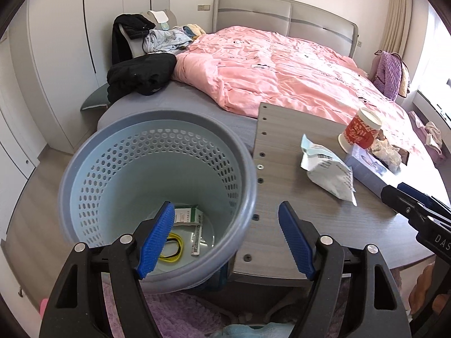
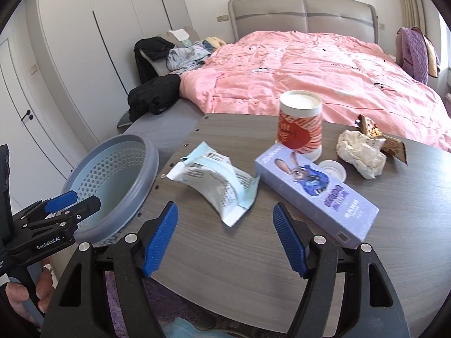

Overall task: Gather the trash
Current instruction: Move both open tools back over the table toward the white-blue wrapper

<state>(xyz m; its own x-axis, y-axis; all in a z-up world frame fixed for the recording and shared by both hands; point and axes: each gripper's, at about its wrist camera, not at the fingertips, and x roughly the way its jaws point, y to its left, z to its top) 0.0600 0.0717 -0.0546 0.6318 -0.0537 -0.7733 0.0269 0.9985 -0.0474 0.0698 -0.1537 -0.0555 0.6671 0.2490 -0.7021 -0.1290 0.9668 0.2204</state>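
A blue-grey perforated trash basket (image 1: 248, 174) stands left of a round wood-grain table (image 2: 253, 253); it holds a green-white box (image 1: 187, 215), yellow bands and a small packet. On the table lie a white-teal wrapper (image 2: 214, 180), a purple cartoon box (image 2: 315, 188), a red-white cup (image 2: 300, 124), a white lid (image 2: 332, 169), crumpled paper (image 2: 360, 152) and a brown snack wrapper (image 2: 375, 132). My left gripper (image 1: 225, 239) is open and empty over the basket's rim. My right gripper (image 2: 225, 239) is open and empty above the table's near edge, just short of the white-teal wrapper.
A bed with a pink duvet (image 1: 282, 67) lies behind the table. Black clothes (image 1: 141, 76) sit at its left corner. White wardrobes (image 2: 84, 42) line the left wall. A purple rug (image 1: 174, 309) covers the floor below. A purple bag (image 1: 387, 70) stands far right.
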